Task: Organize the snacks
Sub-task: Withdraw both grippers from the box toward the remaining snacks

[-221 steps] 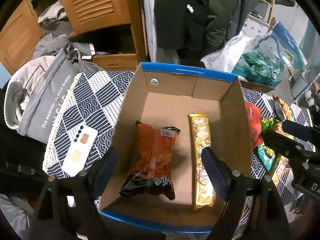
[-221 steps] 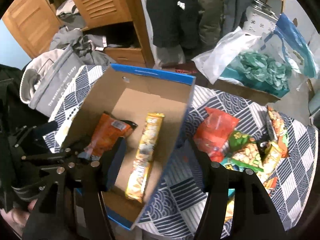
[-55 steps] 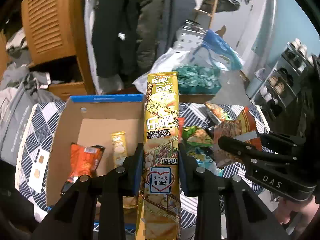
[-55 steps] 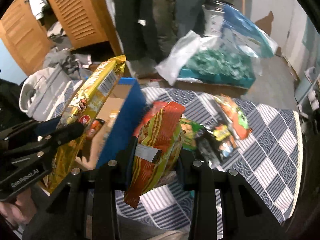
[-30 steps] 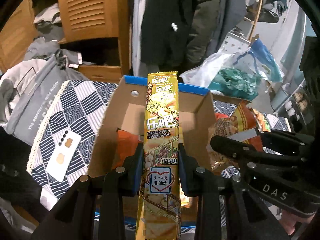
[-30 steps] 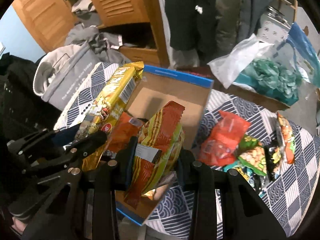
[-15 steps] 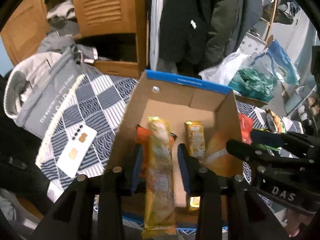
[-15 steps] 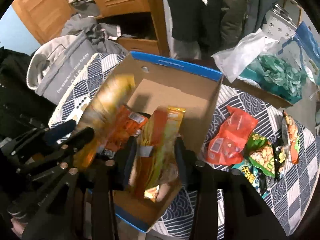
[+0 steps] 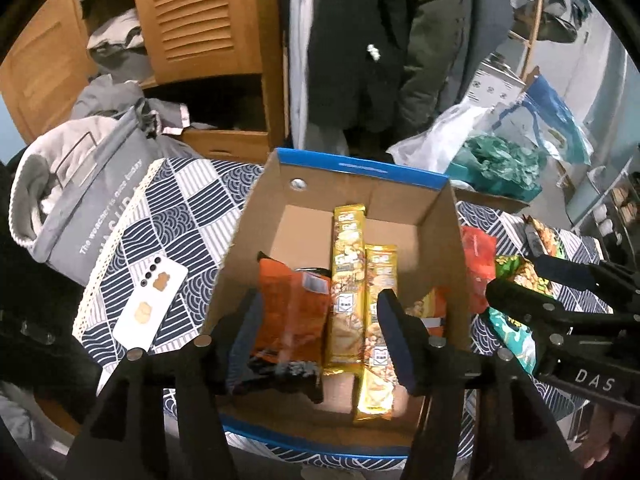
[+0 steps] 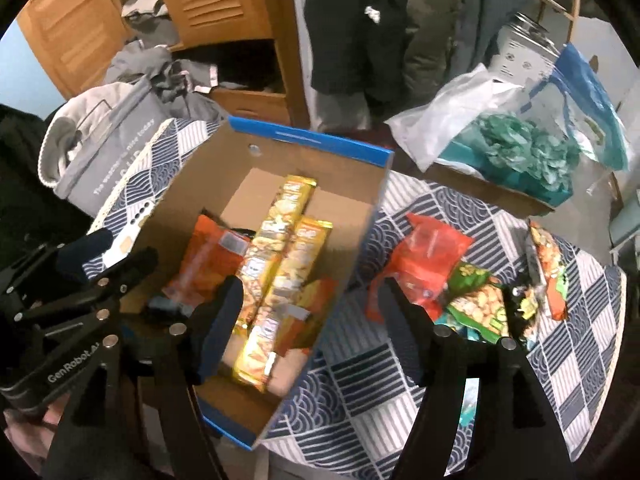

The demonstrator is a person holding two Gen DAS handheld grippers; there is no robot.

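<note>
"DAS" marks the right gripper (image 9: 516,280), "GenRobot" the left gripper (image 10: 116,248); both hang opening, empty, above the cardboard box (image 9: 436,240) holding two gold snack packs (image 9: 348,280).

A lived-in home, likely a bedroom or dressing corner. Ahead of the hand-held gripper stands a louvred orange-brown wooden wardrobe (image 9: 208,16) with dark coats (image 9: 360,40) hanging beside it, and crumpled grey clothes (image 9: 108,96) piled at its foot. Nearer lies a tabletop under a navy-and-white patterned cloth (image 9: 180,216), bearing a white smartphone (image 9: 150,308).
</note>
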